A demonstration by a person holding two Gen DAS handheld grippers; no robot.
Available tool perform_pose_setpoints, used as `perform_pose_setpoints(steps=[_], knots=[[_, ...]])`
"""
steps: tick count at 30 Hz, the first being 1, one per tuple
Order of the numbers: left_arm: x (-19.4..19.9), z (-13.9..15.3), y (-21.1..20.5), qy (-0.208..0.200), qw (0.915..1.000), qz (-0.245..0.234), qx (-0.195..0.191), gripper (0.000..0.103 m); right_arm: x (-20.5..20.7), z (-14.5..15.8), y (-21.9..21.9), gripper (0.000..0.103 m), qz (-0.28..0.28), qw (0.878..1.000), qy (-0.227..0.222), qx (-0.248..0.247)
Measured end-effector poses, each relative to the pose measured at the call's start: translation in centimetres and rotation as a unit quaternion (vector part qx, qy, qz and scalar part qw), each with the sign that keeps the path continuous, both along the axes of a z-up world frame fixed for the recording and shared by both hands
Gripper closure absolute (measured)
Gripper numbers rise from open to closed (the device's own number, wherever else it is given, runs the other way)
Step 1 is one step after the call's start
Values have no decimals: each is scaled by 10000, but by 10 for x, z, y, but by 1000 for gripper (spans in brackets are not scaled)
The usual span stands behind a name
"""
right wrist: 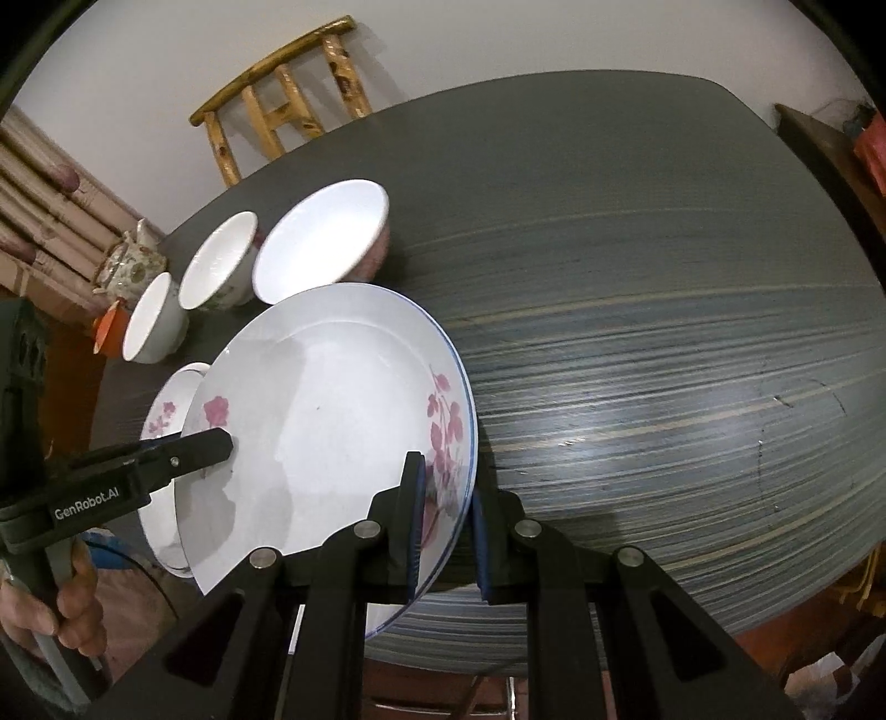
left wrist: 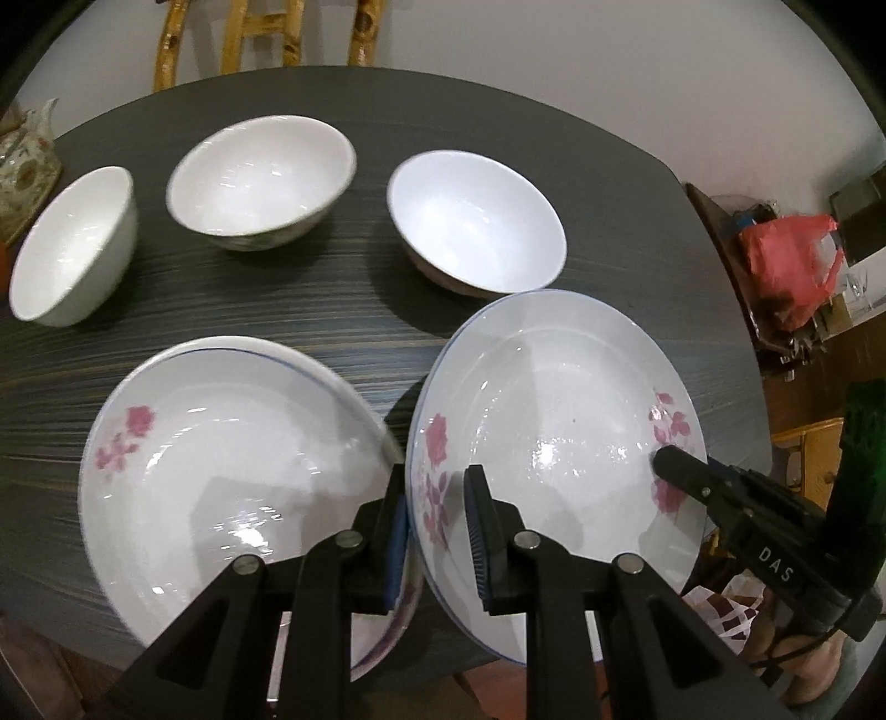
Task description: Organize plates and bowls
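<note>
A white plate with pink flowers and a blue rim point(left wrist: 554, 421) point(right wrist: 326, 421) hangs tilted above the dark table, held from both sides. My left gripper point(left wrist: 434, 482) point(right wrist: 224, 443) is shut on its left rim. My right gripper point(right wrist: 446, 482) point(left wrist: 664, 462) is shut on its right rim. A second plate of the same pattern point(left wrist: 221, 471) point(right wrist: 163, 412) lies on the table just to the left, partly under the held one. Three white bowls stand in a row behind: a small one point(left wrist: 77, 249) point(right wrist: 155, 321), a middle one point(left wrist: 260, 183) point(right wrist: 221, 266) and one nearest the held plate point(left wrist: 476, 221) point(right wrist: 321, 249).
A flowered teapot point(left wrist: 22, 160) point(right wrist: 133, 266) stands at the table's far left corner. A wooden chair point(left wrist: 260, 39) point(right wrist: 282, 105) is behind the table point(right wrist: 664, 332). A red bag point(left wrist: 786, 260) sits on furniture off to the right. A person's hand point(right wrist: 55, 598) holds the left gripper's handle.
</note>
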State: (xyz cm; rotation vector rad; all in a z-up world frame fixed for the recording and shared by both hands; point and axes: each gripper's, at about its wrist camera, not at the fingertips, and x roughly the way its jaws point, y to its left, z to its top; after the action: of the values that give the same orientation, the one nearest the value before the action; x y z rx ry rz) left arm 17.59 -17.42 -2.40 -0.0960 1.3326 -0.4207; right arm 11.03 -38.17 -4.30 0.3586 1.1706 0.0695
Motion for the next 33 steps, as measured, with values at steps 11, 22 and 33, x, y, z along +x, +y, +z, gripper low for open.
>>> perform_pose_setpoints(steps=[11,22,33], knots=[[-13,12,61,-129,9989,444,9,84,15,20,55,87,467,9988,-133,-22],[-20,4,121,-122,9963,847,58,84,28,18,111,87,981,9951,-93,-13],[-19,-14,152,11,9949,1005,126,84,35,7,144,87,1253,9921,70,-70]])
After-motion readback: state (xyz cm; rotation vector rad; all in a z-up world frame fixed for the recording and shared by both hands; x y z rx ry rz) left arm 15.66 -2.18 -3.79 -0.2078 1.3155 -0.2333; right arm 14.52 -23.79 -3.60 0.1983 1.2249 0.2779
